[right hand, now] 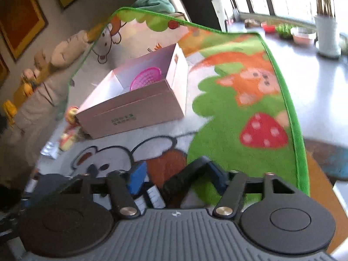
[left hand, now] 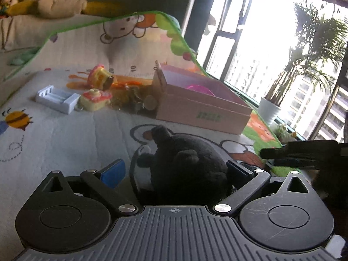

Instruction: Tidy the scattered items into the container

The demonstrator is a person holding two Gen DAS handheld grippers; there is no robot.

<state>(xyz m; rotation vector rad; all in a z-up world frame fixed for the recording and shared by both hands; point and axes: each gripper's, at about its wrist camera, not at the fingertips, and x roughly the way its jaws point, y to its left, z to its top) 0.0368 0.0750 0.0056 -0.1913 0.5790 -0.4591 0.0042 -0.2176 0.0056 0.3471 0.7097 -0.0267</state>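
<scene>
The pink cardboard box stands open on the cartoon play mat, with a pink plastic basket inside it. My left gripper is open wide. A black plush toy lies on the mat between its fingers, with a gap at the left blue pad. In the right wrist view the box lies ahead with the basket in it. A black bar-like object slants between the fingers of my right gripper. It is against the right pad; blur hides whether both pads press.
Left of the box lie a white-blue toy, a yellow-pink toy house, a pink-yellow toy and amber pieces. A dark bar juts in from the right. A white plant pot stands past the mat's green edge.
</scene>
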